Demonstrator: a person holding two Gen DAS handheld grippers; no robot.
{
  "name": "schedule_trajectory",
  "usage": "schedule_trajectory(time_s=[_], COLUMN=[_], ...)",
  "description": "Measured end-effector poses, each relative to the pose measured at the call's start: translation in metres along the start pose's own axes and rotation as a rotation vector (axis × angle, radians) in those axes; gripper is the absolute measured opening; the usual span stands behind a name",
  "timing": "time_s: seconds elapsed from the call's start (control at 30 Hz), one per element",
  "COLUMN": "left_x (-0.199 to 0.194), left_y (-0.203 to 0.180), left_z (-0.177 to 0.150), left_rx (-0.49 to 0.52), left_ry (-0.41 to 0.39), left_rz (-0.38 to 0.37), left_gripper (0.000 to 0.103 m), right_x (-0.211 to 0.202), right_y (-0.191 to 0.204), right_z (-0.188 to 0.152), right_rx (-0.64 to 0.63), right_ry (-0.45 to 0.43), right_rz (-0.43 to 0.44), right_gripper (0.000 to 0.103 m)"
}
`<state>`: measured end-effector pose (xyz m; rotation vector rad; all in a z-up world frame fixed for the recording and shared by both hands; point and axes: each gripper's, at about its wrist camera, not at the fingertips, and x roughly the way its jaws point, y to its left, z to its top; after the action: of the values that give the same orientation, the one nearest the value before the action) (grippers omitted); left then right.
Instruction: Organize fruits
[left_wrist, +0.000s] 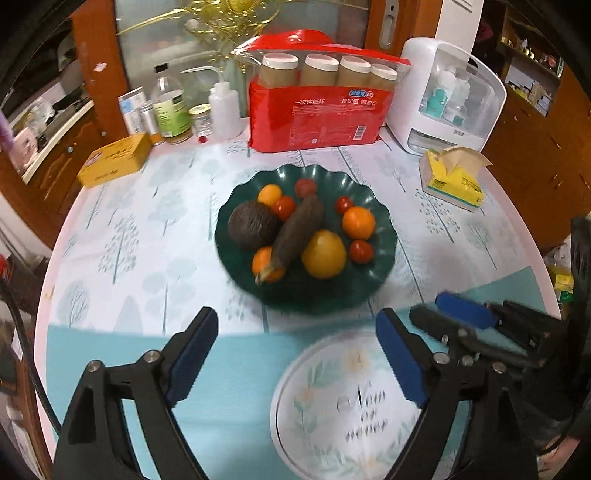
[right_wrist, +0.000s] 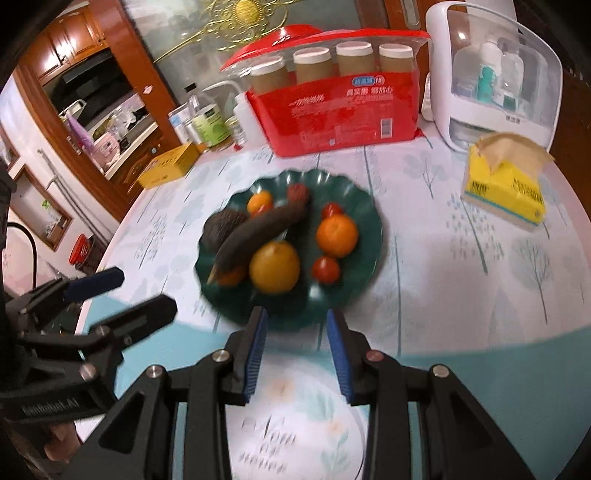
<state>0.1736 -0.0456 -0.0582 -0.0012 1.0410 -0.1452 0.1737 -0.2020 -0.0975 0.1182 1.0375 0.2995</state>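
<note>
A dark green scalloped plate (left_wrist: 325, 299) (right_wrist: 354, 295) sits mid-table. On it lie an avocado (left_wrist: 251, 225) (right_wrist: 221, 227), a long brown root (left_wrist: 299, 232) (right_wrist: 258, 236), a big yellow fruit (left_wrist: 324, 254) (right_wrist: 274, 266), an orange (left_wrist: 358, 222) (right_wrist: 337, 236) and small tomatoes (left_wrist: 361, 251) (right_wrist: 325, 269). A white floral plate (left_wrist: 332, 406) (right_wrist: 295, 424) lies in front of it with nothing on it. My left gripper (left_wrist: 297, 321) (right_wrist: 144, 291) hangs wide open and empty before the green plate. My right gripper (right_wrist: 297, 314) (left_wrist: 430, 306) holds nothing, its jaws a narrow gap apart.
Along the back stand a red pack of paper cups (left_wrist: 317, 114), a white cabinet-like appliance (left_wrist: 443, 99), several bottles (left_wrist: 173, 110) and a yellow box (left_wrist: 114, 160). A yellow tissue pack (left_wrist: 452, 181) sits at the right. The round table's edge curves close on both sides.
</note>
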Motion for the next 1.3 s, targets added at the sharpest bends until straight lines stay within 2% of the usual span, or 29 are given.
schedule_trajectory(time_s=[0.27,0.4,0.53,0.77,1.3], left_x=[-0.056,-0.077,-0.099,-0.122,-0.138], left_y=[-0.013,-0.021,-0.021,-0.023,-0.041], left_z=[-0.075,-0.102,-0.122,-0.133,-0.139], left_rx=[-0.036,-0.035,-0.075,-0.108,-0.108], left_ry=[-0.014,-0.021,-0.037,-0.065,-0.107], left_rz=[0.026,0.053,0.074,0.118,0.15], left_gripper=[0.093,0.093,0.095,0.095,0.095], right_x=[-0.049,-0.073,-0.096,-0.133,-0.161], right_y=[0.016,0.023,0.031,0.036,0.038], right_z=[-0.076,-0.098,-0.114,-0.117,-0.122], right_rx=[0.013,0.03,0.011,-0.019,-0.046], right_ry=[0.064,0.08,0.066,-0.013,-0.082], right_rz=[0.02,0.024,-0.013,-0.041,-0.074], right_gripper=[0.034,0.037,0.039,0.048,0.049])
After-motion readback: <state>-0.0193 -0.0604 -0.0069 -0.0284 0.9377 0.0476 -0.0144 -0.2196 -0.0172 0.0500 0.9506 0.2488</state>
